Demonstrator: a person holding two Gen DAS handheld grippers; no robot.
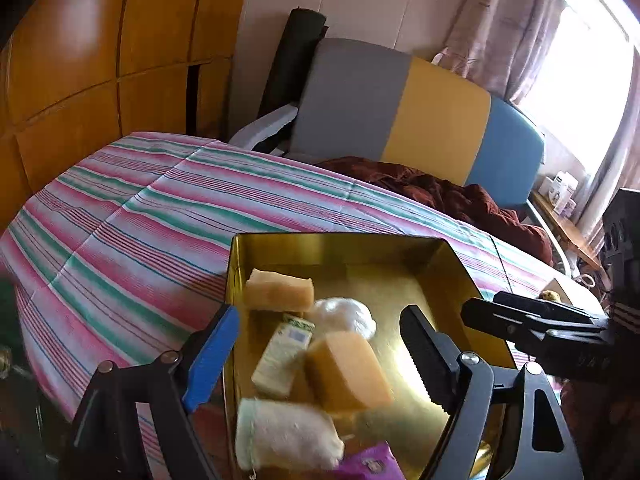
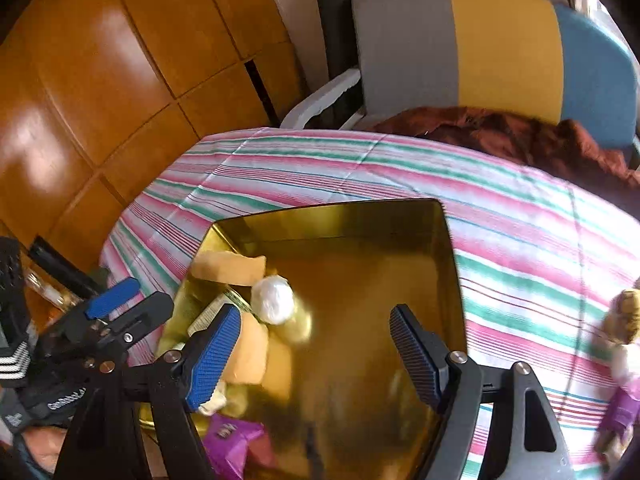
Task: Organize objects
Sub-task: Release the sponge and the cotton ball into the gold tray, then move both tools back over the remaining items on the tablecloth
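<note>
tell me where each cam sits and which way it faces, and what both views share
Left wrist: on the left gripper, angled down over the gold tin; its own open jaws show, plus the right gripper at right.
Right wrist: on the right gripper, angled down over the tin's bare half; its own open jaws show, plus the left gripper and a gloved hand at left.
Shared: tin, white ball, striped cloth, chair.

Purple packet [image 1: 366,465] cut off at six o'clock; doll [image 2: 622,364] blurred, clipped at three o'clock; boxes [image 1: 560,192] unreadably small.
</note>
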